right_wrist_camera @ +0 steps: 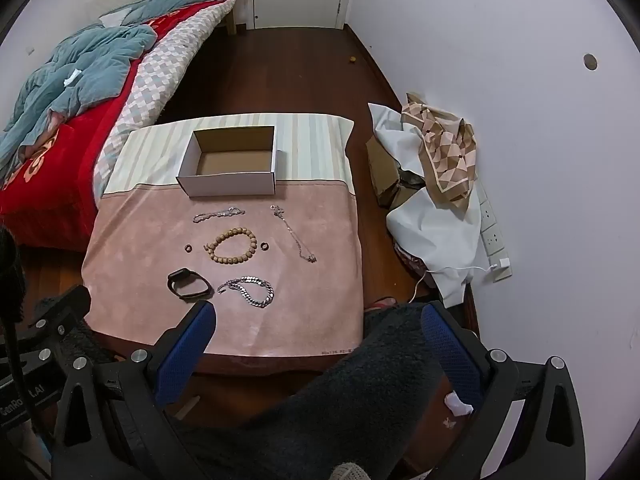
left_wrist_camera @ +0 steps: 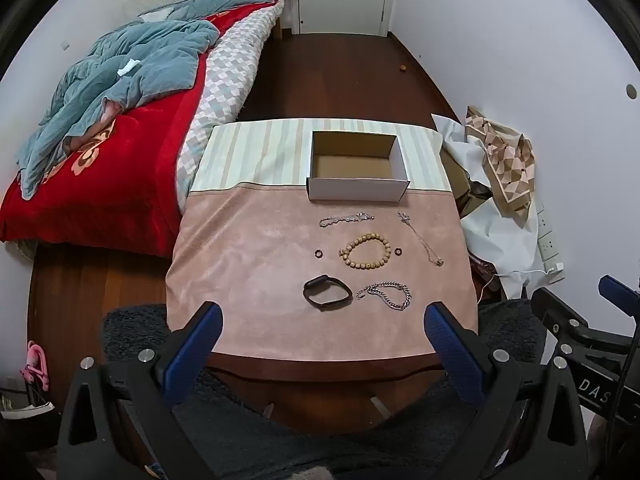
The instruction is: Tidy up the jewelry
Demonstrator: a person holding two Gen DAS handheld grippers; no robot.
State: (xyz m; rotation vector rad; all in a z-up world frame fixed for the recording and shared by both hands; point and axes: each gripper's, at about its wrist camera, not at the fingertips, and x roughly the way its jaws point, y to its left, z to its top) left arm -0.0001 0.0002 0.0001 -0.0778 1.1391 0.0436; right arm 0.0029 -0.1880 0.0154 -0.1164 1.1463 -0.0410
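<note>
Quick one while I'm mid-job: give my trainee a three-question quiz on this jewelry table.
1. True or false: the cardboard box already holds jewelry.
2. How many small dark rings flank the wooden bead bracelet?
3. Which piece lies nearest the left gripper: A) black wristband, B) thin necklace, C) the silver bracelet by the box?

Key
1. False; it is empty.
2. Two: left ring, right ring.
3. A. Both the left gripper and the right gripper are open, holding nothing.
</note>
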